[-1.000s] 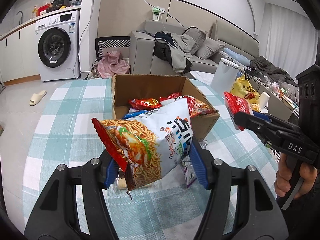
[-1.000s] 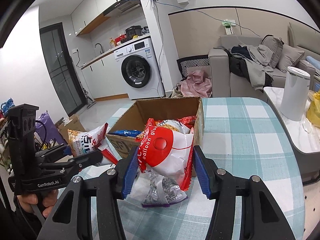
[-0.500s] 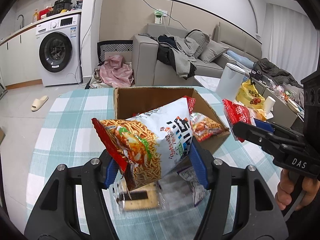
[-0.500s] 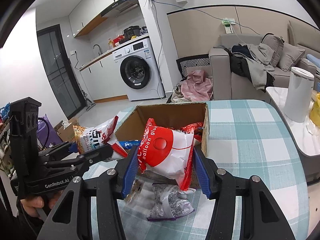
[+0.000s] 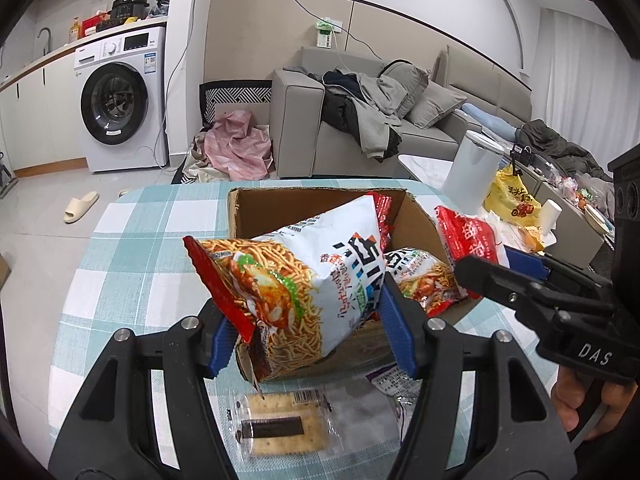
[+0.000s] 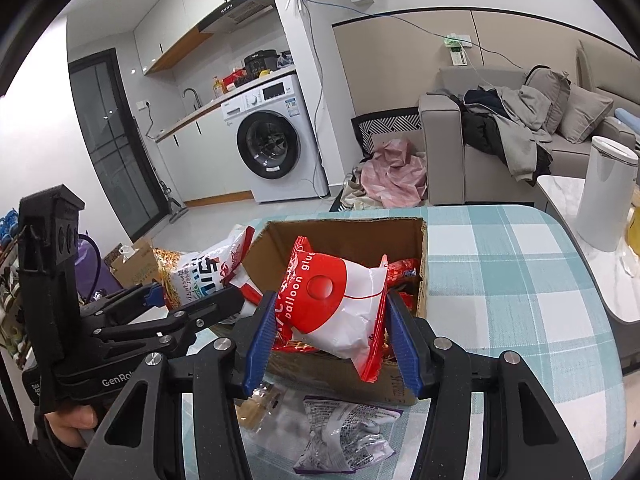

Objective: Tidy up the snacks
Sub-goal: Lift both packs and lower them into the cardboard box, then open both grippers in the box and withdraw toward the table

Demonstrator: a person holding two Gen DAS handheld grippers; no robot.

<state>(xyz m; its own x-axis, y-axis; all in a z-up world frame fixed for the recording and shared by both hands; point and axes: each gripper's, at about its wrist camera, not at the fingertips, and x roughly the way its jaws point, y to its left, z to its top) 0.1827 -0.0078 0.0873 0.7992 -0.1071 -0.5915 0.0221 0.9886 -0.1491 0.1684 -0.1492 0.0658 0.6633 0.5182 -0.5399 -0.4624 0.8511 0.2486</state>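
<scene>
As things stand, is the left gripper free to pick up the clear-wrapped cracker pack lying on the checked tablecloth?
Probably not yet. The left gripper is shut on the noodle-print snack bag, so its jaws are occupied. The cracker pack lies uncovered just below it on the tablecloth, reachable once the bag is released.

place: home | cues: washing machine (image 6: pixel 276 148), sofa (image 5: pixel 360 120), kitchen counter (image 6: pixel 208 108), checked tablecloth (image 6: pixel 520 280)

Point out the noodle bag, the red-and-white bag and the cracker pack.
noodle bag (image 5: pixel 304 280), left wrist view, middle of its front.
red-and-white bag (image 6: pixel 332 300), right wrist view, red panel.
cracker pack (image 5: pixel 280 424), left wrist view, top cracker face.
</scene>
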